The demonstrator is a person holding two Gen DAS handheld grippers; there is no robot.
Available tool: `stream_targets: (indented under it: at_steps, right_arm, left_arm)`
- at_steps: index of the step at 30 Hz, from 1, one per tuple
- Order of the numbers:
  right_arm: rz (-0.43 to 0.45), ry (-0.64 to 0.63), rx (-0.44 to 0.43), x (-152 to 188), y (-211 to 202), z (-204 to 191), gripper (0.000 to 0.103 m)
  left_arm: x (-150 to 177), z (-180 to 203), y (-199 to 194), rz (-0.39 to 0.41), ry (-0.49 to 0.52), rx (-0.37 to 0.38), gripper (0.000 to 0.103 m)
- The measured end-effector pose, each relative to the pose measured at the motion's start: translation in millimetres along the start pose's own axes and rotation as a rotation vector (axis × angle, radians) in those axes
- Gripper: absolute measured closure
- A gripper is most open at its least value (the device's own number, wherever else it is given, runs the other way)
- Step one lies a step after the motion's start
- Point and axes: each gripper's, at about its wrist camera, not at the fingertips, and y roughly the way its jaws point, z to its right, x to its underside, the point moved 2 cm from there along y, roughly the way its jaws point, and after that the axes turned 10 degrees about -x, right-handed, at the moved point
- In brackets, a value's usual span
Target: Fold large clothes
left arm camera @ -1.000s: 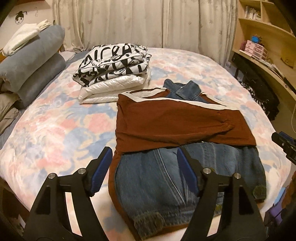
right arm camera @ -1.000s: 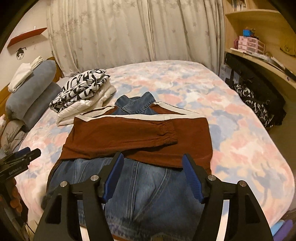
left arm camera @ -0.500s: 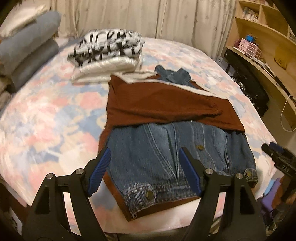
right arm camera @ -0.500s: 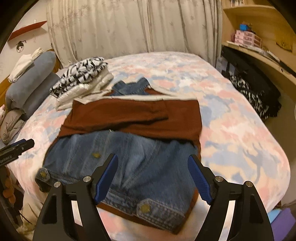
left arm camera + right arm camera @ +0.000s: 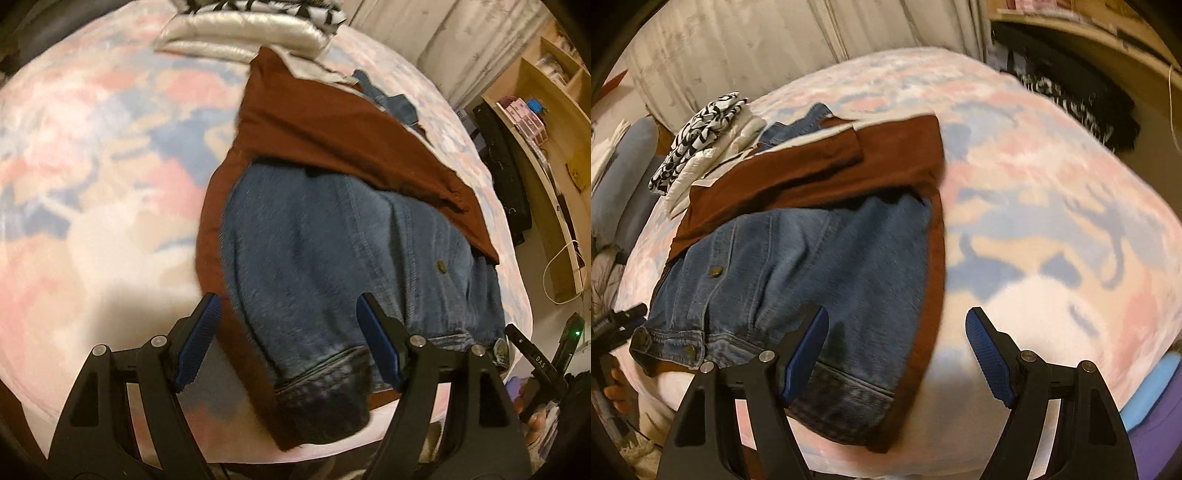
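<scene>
The jacket (image 5: pixel 354 258) lies on the bed (image 5: pixel 92 166), sleeves already folded across; the bottom hem is not yet folded up. Left tongs (image 5: pixel 286 339) and right tongs (image 5: pixel 897 350) hover spread, holding nothing.

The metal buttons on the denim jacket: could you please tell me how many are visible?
3 in the right wrist view: one on the front panel, two on the hem band near the left corner. Folds may hide others.
</scene>
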Motion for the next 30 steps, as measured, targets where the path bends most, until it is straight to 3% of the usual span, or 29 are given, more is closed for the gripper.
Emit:
stream_targets:
  at_steps: [6,8,13,19,22,24,26,29,30]
  right_arm:
    - [-0.007,0.018,-0.088,4.2,16.7,8.9,0.026]
    - [-0.01,0.034,-0.148,4.1,23.7,10.7,0.035]
    - [-0.003,0.033,-0.223,0.9,38.8,5.2,0.04]
    - [0.004,0.039,-0.287,-4.3,54.2,0.0,0.049]
    - [0.008,0.048,-0.306,-6.5,59.2,-0.8,0.054]
    - [0.01,0.057,-0.316,-9.2,62.9,-0.7,0.057]
    - [0.011,0.069,-0.329,-11.1,65.7,0.1,0.061]
    - [0.014,0.088,-0.339,-11.9,68.3,1.7,0.068]
    - [0.015,0.092,-0.339,-12.4,69.2,1.4,0.07]
  left_arm:
    - [6.4,-9.5,7.3,0.0,-0.029,0.065,0.027]
    - [7.6,-11.5,11.0,0.001,-0.033,0.092,0.023]
    - [7.8,-14.3,25.6,0.002,-0.035,0.16,0.016]
    - [7.1,0.9,37.2,0.053,0.022,0.15,0.003]
    - [9.5,9.2,38.3,0.09,0.052,0.127,0.002]
    - [7.8,5.0,35.7,0.093,0.027,0.154,0.003]
    - [5.7,-2.9,31.2,0.096,-0.016,0.191,0.013]
    - [1.9,-16.1,30.0,0.088,-0.092,0.191,0.043]
    - [1.5,-19.7,30.6,0.086,-0.116,0.171,0.059]
